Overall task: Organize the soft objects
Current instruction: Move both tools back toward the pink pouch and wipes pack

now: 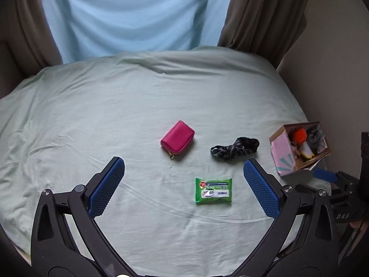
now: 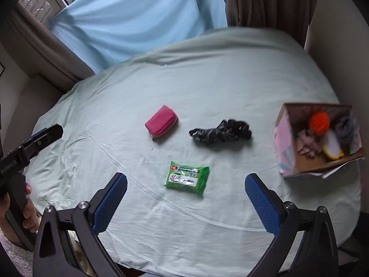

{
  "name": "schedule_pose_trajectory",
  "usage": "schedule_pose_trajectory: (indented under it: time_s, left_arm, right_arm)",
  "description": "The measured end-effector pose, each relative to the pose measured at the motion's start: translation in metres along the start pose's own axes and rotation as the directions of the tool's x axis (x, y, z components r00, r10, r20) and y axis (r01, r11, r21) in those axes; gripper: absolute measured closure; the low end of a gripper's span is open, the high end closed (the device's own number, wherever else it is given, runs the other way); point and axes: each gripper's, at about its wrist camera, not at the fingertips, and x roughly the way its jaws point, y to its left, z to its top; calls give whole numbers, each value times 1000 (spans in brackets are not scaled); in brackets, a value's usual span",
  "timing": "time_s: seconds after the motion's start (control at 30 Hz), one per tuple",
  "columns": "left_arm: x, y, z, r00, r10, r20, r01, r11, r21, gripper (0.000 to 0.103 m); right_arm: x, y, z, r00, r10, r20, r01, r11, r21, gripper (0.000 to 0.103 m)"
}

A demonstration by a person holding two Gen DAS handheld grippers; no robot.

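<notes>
Three soft items lie on a pale green bed sheet (image 1: 115,115): a pink zip pouch (image 1: 177,137) (image 2: 161,123), a dark patterned cloth piece (image 1: 234,149) (image 2: 220,132) and a green wipes pack (image 1: 213,190) (image 2: 186,180). At the right edge stands an open cardboard box (image 1: 284,161) (image 2: 284,147) with an orange pompom (image 2: 319,120) and other small soft things inside. My left gripper (image 1: 184,162) hovers open above the sheet, and the wipes pack sits just short of its fingertips. The right gripper (image 2: 186,177) is also open, above the same pack.
Blue and brown curtains (image 1: 129,18) hang behind the bed, and a wall (image 1: 334,69) runs along its right side. In the right wrist view a hand (image 2: 27,212) holds the left gripper's handle (image 2: 43,136) at the left. The right gripper's body (image 1: 346,194) shows beside the box.
</notes>
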Motion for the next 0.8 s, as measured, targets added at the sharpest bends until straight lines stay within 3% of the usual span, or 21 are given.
schedule_pose_trajectory:
  time_s: [0.27, 0.5, 0.8]
  left_arm:
    - [92, 11, 23, 996, -14, -87, 18, 998, 53, 0]
    - [179, 14, 38, 982, -9, -188, 29, 994, 105, 0]
    - [282, 14, 43, 957, 10, -288, 39, 986, 164, 1]
  right_arm:
    - [88, 12, -9, 992, 5, -128, 0, 999, 45, 1]
    - [161, 11, -21, 974, 3, -228, 22, 994, 106, 1]
    - [249, 2, -33, 932, -28, -362, 95, 981, 167, 1]
